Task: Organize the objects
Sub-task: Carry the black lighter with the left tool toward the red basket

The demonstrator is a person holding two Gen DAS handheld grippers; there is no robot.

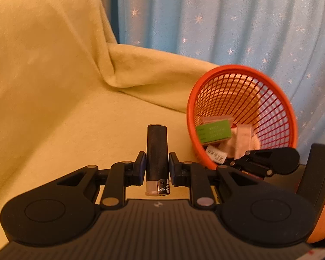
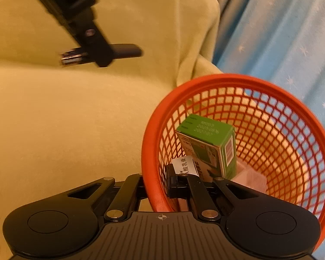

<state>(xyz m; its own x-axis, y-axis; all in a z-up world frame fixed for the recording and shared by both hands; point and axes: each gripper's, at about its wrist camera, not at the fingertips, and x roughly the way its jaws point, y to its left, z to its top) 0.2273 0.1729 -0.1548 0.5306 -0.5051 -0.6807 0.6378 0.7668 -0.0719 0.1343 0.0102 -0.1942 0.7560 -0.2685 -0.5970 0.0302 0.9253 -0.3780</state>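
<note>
The left gripper pinches a black lighter above bare yellow blanket. To its right, the right gripper clamps the orange basket's near rim; a green box stands just beyond its fingertips.

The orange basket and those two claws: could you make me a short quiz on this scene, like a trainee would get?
1. True or false: the left claw holds a black lighter.
2. What does the right claw grip? A) green box B) basket rim C) curtain
3. Fill in: the green box lies inside the ____.

Key: 1 true, with the metal end toward the camera. 2 B, one finger inside the basket, one outside. 3 basket.
</note>
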